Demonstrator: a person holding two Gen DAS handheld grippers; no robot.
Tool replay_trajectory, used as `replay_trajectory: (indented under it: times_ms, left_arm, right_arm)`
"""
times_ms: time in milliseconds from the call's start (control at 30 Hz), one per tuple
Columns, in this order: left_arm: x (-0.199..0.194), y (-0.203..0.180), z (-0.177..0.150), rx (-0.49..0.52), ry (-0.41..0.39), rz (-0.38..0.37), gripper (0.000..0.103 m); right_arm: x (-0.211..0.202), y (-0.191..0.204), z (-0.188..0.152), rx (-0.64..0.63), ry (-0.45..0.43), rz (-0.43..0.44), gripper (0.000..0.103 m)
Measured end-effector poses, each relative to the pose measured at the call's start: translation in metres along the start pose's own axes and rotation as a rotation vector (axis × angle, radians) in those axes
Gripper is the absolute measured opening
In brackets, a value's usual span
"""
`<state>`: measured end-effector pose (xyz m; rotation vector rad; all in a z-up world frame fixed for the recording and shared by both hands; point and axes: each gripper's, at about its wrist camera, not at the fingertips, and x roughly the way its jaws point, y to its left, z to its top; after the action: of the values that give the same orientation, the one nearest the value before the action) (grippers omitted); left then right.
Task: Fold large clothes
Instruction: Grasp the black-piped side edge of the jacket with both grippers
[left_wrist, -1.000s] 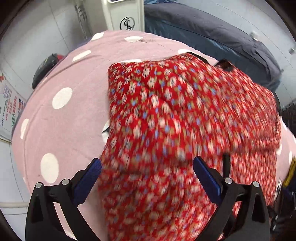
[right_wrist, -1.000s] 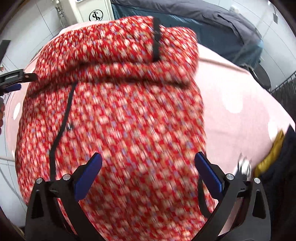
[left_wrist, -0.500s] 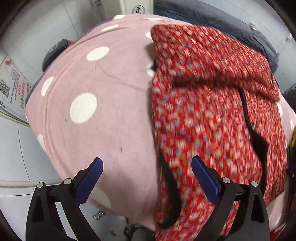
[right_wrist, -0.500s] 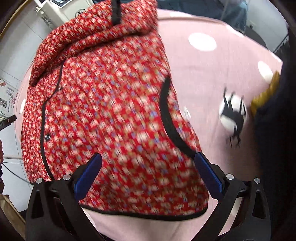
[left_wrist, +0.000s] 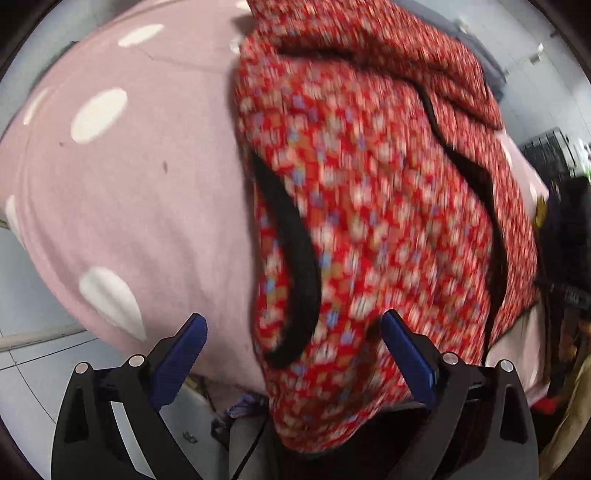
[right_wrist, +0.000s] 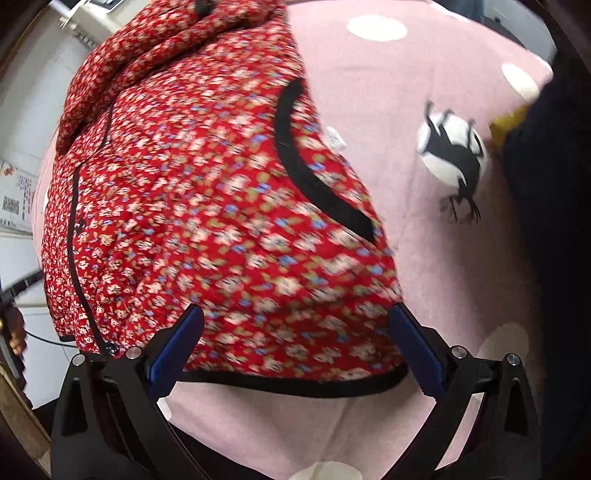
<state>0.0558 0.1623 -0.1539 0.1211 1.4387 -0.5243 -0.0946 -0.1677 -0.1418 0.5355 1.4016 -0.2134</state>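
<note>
A red floral padded jacket with black trim (left_wrist: 369, 192) lies on a pink cloth with white dots (left_wrist: 129, 184), its far part folded over. It also shows in the right wrist view (right_wrist: 207, 206). My left gripper (left_wrist: 291, 336) is open and empty over the jacket's near corner, which hangs past the cloth's edge. My right gripper (right_wrist: 295, 339) is open and empty just above the jacket's black-trimmed hem.
A dark garment (right_wrist: 554, 229) and a yellow item (right_wrist: 509, 122) lie at the right edge of the pink cloth (right_wrist: 443, 277). A black crate (left_wrist: 550, 155) stands to the right. A white appliance (right_wrist: 88, 22) stands behind. Grey floor tiles (left_wrist: 33, 369) show at the lower left.
Both grippers have drawn back toward the near edge of the jacket. The views have tilted, and the hem and hanging corner now fill the foreground.
</note>
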Motion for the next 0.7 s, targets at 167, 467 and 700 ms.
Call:
replay_trajectory:
  times_ms: [167,467,700]
  left_arm:
    - [0.006,0.007,-0.024,0.0,0.029,-0.055,0.093]
    - [0.019,-0.005,-0.026,-0.004,0.056,-0.082,0.075]
    - [-0.008,-0.01,-0.03,0.066,0.04,-0.158,0.054]
  right_arm:
    - [0.007,-0.024,-0.014,0.057,0.029,0.043,0.098]
    - [0.005,-0.024,-0.012,0.05,0.025,0.113,0.058]
    - [-0.009,-0.041,-0.023,0.04,0.025,0.209,0.045]
